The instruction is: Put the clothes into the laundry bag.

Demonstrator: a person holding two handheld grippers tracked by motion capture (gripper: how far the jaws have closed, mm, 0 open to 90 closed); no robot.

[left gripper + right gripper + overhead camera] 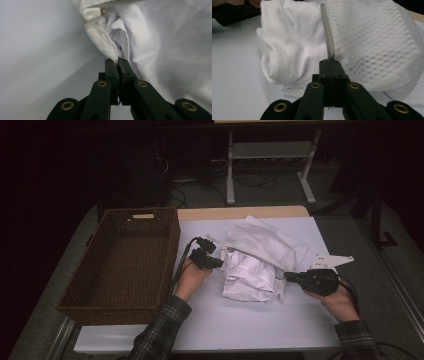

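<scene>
A white mesh laundry bag (265,245) lies in the middle of the table, with a white garment (250,277) bulging out of its open side. My left gripper (219,262) is at the bag's left end. In the left gripper view its jaws (117,61) are shut on a strip of the mesh edge just below the white zipper pull (92,13). My right gripper (286,276) is at the bag's right end. Its jaws (330,62) are shut on the bag's grey zipper seam (328,37), beside the garment (289,45).
A brown wicker basket (170,247) stands at the table's left side, close to my left hand. The white table cover (225,320) stretches to the front edge. Beyond the far edge are a white table frame (270,150) and floor cables.
</scene>
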